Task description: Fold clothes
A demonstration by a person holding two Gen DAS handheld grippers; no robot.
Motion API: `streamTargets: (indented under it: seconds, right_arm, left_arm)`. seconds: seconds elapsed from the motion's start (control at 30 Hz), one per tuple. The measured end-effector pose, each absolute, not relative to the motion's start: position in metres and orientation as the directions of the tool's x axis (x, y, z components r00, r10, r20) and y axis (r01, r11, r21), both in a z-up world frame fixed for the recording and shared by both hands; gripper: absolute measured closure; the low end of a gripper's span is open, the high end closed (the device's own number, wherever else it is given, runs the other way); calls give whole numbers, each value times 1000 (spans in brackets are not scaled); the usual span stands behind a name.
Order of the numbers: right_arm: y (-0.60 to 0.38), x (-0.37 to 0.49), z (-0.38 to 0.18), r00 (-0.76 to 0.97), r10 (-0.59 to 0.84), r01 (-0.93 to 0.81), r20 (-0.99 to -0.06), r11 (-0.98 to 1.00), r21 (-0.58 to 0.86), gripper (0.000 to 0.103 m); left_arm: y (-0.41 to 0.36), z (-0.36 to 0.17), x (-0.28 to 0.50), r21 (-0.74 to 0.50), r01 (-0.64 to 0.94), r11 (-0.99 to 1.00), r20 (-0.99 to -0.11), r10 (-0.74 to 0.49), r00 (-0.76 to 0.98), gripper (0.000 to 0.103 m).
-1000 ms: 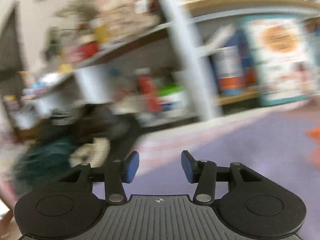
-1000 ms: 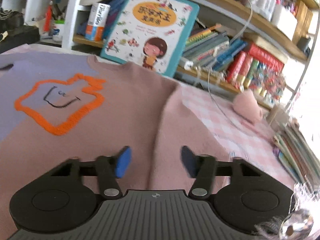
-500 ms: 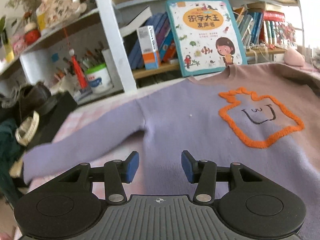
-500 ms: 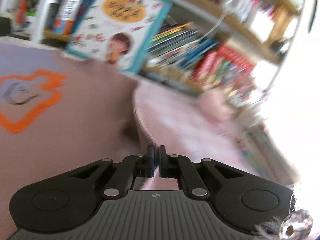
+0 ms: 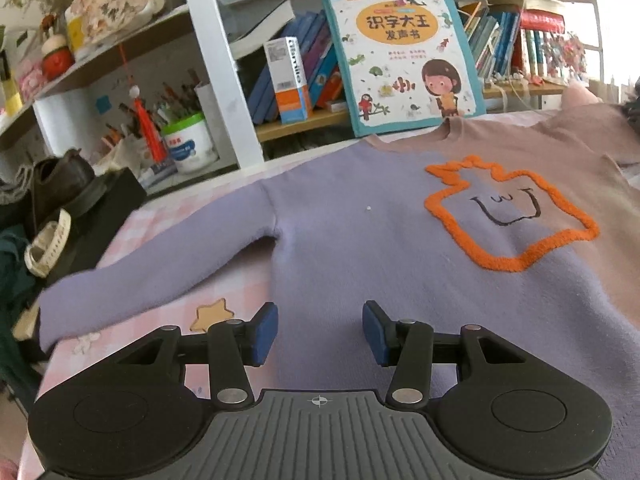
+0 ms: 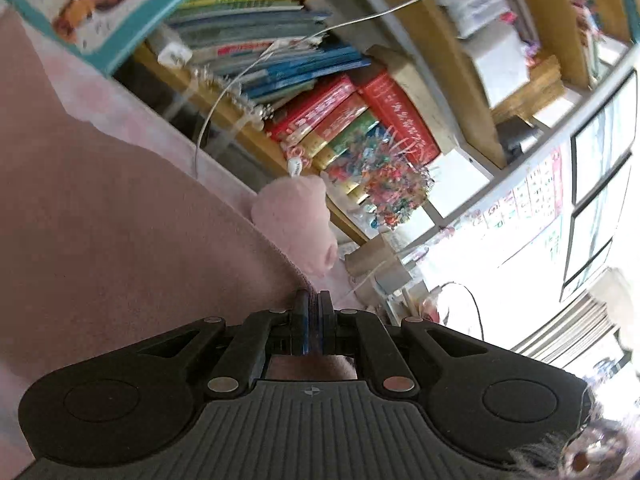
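Observation:
A sweater [image 5: 360,240], purple on its left half and dusty pink on its right, lies face up on the table with an orange outlined patch [image 5: 508,216] on the chest. Its purple sleeve [image 5: 152,284] stretches out to the left. My left gripper [image 5: 320,334] is open and empty, just above the sweater's lower left body. My right gripper [image 6: 311,322] is shut on the sweater's pink sleeve [image 6: 120,240] and holds its edge lifted, with the view tilted.
A bookshelf stands behind the table with a large children's book [image 5: 400,56] leaning on it. A pink plush toy [image 6: 296,220] sits by the shelf at right. A black box with a shoe [image 5: 60,184] is at the left. The pink checked tablecloth [image 5: 224,300] shows under the sleeve.
My right gripper closed on the pink sleeve and has lifted and rolled with it. My left gripper swung from the left side of the room over to the sweater's purple half and stayed open.

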State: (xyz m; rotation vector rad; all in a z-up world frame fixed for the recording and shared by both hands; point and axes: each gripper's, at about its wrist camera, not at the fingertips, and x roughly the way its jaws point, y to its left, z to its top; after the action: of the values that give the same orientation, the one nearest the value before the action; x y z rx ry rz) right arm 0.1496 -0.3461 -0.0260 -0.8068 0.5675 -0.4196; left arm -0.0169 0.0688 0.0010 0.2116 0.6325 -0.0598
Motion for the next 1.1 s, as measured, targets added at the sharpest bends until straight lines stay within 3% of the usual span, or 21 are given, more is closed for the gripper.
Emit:
streamTargets:
  seconds: [0.1, 0.17, 0.23, 0.27, 0.43, 0.6, 0.77, 1.0, 1.1]
  right_arm:
    - [-347, 168, -34, 767, -575, 126, -285, 571, -811, 100]
    - [-351, 181, -39, 756, -604, 133, -253, 520, -843, 94]
    - [-357, 192, -46, 725, -644, 133, -245, 480, -867, 52]
    - [-360, 192, -47, 723, -647, 139, -244, 482, -865, 50]
    - [-356, 163, -27, 770, -535, 168, -347, 695, -699, 51]
    - [-327, 109, -6, 824, -272, 35, -497, 900, -434, 51]
    - [-301, 60, 12, 820, 14, -116, -573, 983, -142, 51]
    - [-295, 31, -1, 758, 109, -161, -643, 987, -22, 55]
    - [-300, 22, -2, 751, 143, -152, -644, 987, 42, 70]
  left_arm:
    - [68, 2, -18, 111, 134, 985, -608, -40, 793, 55]
    - [62, 1, -19, 117, 153, 981, -608, -51, 792, 55]
    - [54, 1, -20, 158, 164, 974, -601, -37, 798, 55]
    - [51, 1, -20, 184, 168, 968, -596, -25, 802, 55]
    - [47, 3, -22, 214, 174, 961, -591, -14, 806, 55]
    - [57, 11, -18, 161, 161, 974, -582, -38, 813, 55]
    - [72, 14, -10, 142, 69, 987, -563, 23, 826, 55]
    - [88, 2, -3, 113, 34, 993, -600, 41, 799, 57]
    - [94, 1, 1, 45, 27, 999, -607, 6, 795, 63]
